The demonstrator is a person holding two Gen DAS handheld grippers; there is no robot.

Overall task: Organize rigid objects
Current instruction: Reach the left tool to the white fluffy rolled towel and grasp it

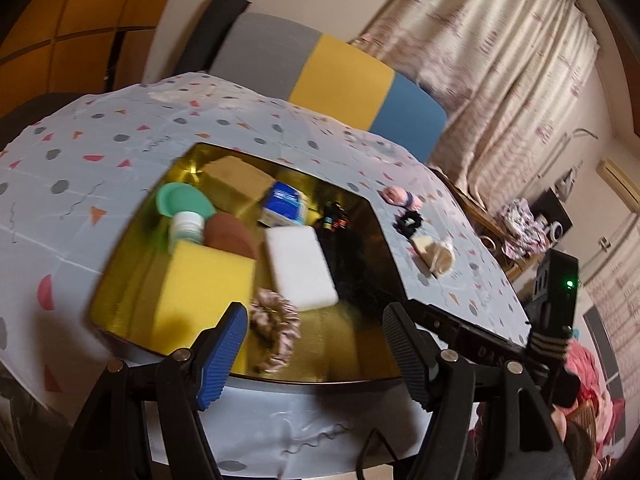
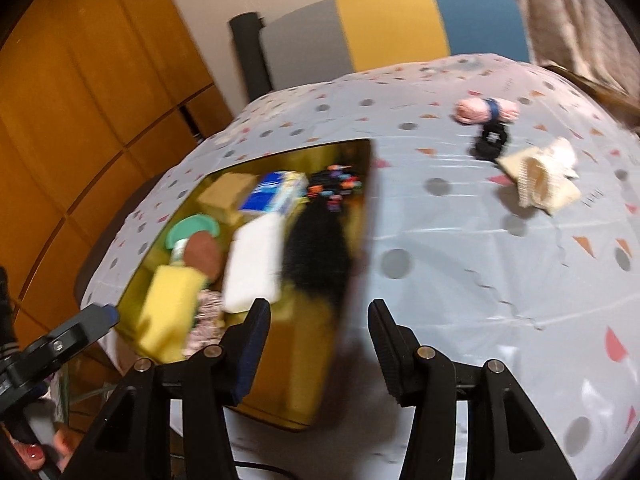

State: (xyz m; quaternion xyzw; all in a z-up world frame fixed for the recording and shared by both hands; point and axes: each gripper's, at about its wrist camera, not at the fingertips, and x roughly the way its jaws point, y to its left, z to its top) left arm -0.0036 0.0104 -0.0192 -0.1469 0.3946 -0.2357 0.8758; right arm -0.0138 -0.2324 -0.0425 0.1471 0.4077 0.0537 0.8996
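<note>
A shiny gold tray [image 1: 120,280] with a dark rim sits on the patterned surface [image 1: 80,160], holding a foamy yellow sponge block [image 1: 200,280], a smooth white slab [image 1: 300,268], a ruffled scrunchie [image 1: 276,328] and a round teal lid [image 1: 180,200]. The left tongs [image 1: 316,344] and right tongs [image 2: 320,344] both gape, empty, over the tray's near edge.

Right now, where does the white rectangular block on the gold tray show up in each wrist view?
Left wrist view: the white block lies near the picture's centre, on the gold tray, right of the yellow sponge.
Right wrist view: the white block sits left of centre, blurred, between the yellow sponge and a black fuzzy item.
Shared landmark: the blue-and-white box just beyond the block's far end.
</note>
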